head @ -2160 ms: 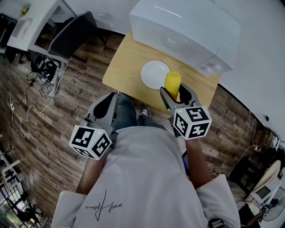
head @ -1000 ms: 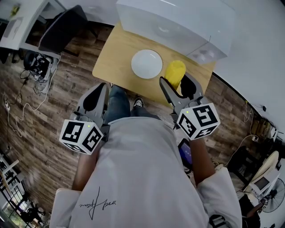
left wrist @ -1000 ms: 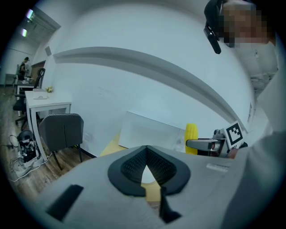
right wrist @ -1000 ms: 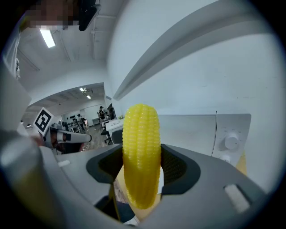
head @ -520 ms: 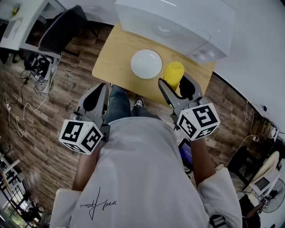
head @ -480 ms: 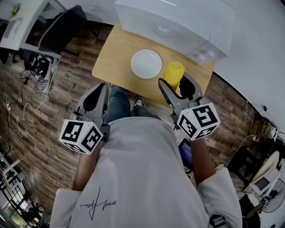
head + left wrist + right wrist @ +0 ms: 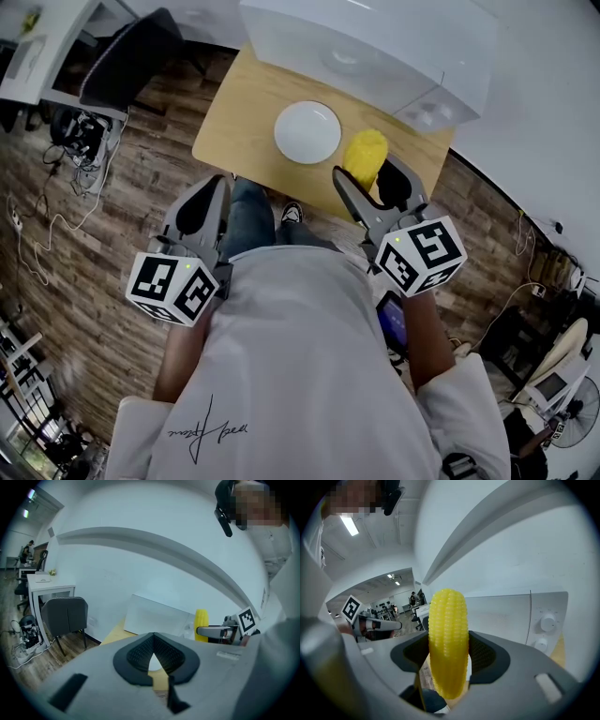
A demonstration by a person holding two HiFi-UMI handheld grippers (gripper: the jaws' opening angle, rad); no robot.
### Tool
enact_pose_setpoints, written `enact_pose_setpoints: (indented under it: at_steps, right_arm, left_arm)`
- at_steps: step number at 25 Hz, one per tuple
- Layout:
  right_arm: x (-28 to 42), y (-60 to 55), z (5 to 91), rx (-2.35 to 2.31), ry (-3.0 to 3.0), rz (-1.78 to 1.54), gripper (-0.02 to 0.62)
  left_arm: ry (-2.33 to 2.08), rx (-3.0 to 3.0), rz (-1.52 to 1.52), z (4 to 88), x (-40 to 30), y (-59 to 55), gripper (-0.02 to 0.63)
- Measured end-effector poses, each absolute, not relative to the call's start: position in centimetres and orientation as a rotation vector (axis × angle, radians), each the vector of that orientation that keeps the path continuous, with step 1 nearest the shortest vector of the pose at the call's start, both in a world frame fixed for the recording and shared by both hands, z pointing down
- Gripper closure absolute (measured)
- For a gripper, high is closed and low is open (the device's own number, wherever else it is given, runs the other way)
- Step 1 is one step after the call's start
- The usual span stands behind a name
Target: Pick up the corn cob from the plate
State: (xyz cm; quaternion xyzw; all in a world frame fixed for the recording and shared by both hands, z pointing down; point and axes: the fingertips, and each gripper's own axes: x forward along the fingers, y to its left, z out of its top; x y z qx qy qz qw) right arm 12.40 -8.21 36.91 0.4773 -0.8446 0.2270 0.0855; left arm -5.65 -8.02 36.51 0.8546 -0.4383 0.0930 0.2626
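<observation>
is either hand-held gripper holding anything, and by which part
The right hand-held gripper is shut on the corn cob, clamping its sides around the lower half. The left hand-held gripper holds nothing; its jaws are together.

The corn cob in the right gripper has moved off the plate's right edge and now sits clear beside it.

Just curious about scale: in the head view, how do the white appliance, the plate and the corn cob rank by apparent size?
1. white appliance
2. plate
3. corn cob, somewhat smaller; the right gripper holds it nearer the camera, so the gap is unsure.
</observation>
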Motion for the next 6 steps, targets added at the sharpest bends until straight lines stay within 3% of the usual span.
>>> enact_pose_setpoints:
  at_steps: [6]
  right_arm:
    - [12.06, -8.45, 36.91, 1.401, -2.531, 0.682, 0.333]
  left_arm:
    - [-1.201, 2.308, 0.256, 36.55, -6.07, -8.07, 0.614]
